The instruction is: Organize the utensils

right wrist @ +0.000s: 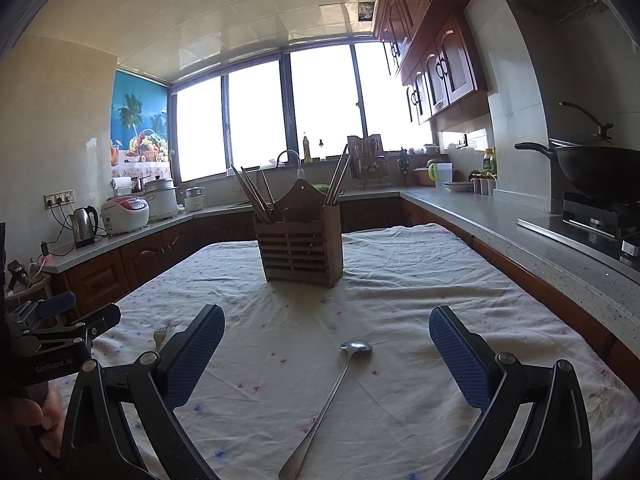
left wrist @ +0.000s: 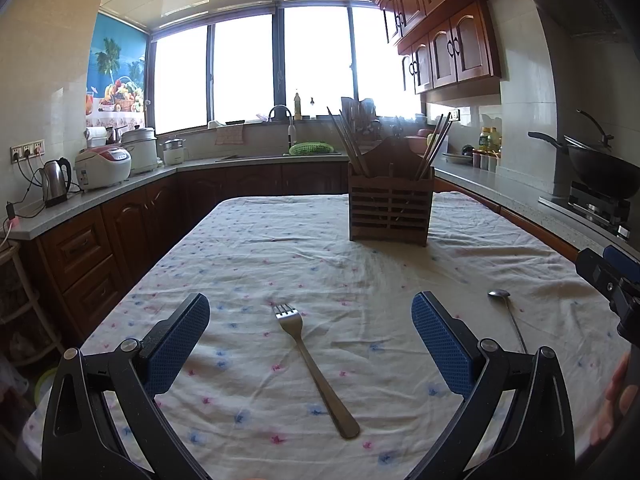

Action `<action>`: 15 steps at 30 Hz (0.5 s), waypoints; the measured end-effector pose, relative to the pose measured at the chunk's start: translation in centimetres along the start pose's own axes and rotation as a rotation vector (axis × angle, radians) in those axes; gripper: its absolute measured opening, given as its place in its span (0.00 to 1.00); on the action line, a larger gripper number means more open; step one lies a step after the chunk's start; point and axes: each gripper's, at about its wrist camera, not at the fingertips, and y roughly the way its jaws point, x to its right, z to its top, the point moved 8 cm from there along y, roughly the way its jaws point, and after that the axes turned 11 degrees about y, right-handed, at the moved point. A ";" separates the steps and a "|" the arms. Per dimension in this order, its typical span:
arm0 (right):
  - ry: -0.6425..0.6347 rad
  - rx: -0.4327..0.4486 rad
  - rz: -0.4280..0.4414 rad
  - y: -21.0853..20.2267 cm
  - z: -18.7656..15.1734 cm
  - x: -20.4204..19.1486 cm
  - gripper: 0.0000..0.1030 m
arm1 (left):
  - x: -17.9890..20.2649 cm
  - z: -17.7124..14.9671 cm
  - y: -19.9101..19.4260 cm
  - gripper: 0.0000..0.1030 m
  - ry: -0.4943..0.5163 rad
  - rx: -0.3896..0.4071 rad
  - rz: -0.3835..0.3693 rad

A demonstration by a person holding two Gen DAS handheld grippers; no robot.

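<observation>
Fork point(left wrist: 314, 364) between spread left hand-held gripper point(left wrist: 310, 322), spoon point(right wrist: 332, 396) between spread right hand-held gripper point(right wrist: 326, 334), holder point(right wrist: 300, 246) beyond, possibly chopsticks inside.

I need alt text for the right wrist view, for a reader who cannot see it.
The open right gripper hovers over a spoon lying on a flowered tablecloth. Behind it stands a wooden holder with chopsticks, in a kitchen.

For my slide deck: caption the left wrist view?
Open left gripper hovers over a fork on the tablecloth, wooden holder beyond.
</observation>
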 end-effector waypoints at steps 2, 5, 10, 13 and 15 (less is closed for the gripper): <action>0.001 0.001 0.001 0.1 0.0 -0.1 1.00 | 0.0 0.0 0.0 1.00 0.000 -0.001 0.000; 0.000 0.002 0.001 0.1 0.1 -0.1 1.00 | 0.0 0.0 0.0 1.00 0.000 -0.001 0.000; 0.001 0.001 0.001 0.1 0.1 -0.1 1.00 | 0.1 0.1 0.0 1.00 0.000 -0.001 -0.002; 0.001 -0.001 0.000 0.2 0.0 -0.1 1.00 | 0.0 0.3 0.1 1.00 -0.006 0.000 -0.007; 0.001 -0.005 0.000 0.3 0.0 -0.2 1.00 | 0.0 0.4 0.2 1.00 -0.010 0.002 -0.011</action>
